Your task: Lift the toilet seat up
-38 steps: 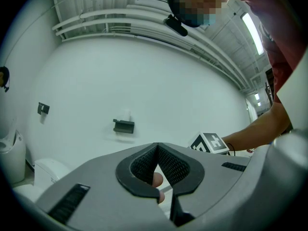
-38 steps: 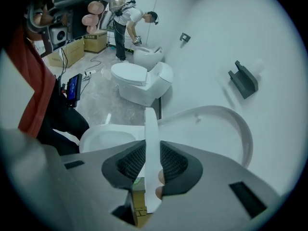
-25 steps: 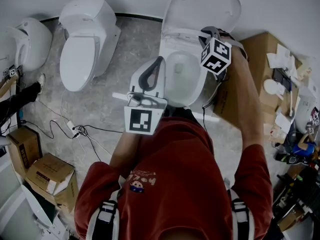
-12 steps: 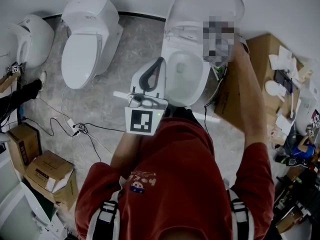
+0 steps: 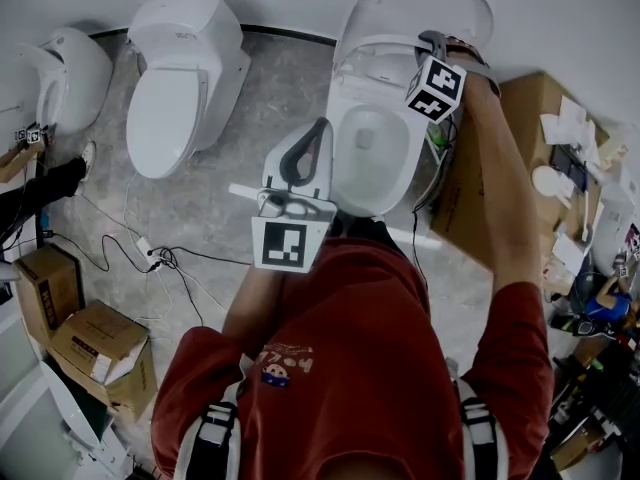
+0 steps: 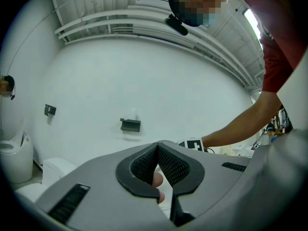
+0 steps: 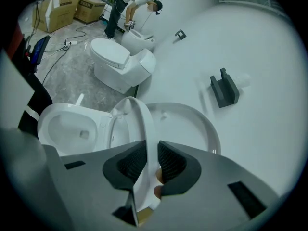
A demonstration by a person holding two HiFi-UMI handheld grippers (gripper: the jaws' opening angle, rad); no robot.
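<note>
The white toilet (image 5: 345, 183) stands in front of me with its lid (image 5: 420, 8) leaning back against the wall. Its seat ring (image 7: 139, 124) is tipped up nearly upright, just in front of the lid (image 7: 192, 129), and the bowl (image 7: 67, 126) lies open. My right gripper (image 7: 151, 160) has the seat's rim between its pads, and its jaws are closing on it; in the head view it (image 5: 422, 50) is at the raised seat's right side. My left gripper (image 5: 318, 126) hovers level over the bowl's near left edge, shut with nothing in it (image 6: 156, 150).
A second toilet (image 5: 180, 78) with its lid down stands to the left, and a third (image 5: 70, 78) farther left. Cardboard boxes sit at the right (image 5: 500, 168) and lower left (image 5: 90, 348). Cables (image 5: 160, 260) trail on the floor. A dark bracket (image 7: 224, 90) is on the wall.
My right gripper has moved back toward the wall with the seat, tipping the seat closer to the lid. The left gripper has stayed where it was.
</note>
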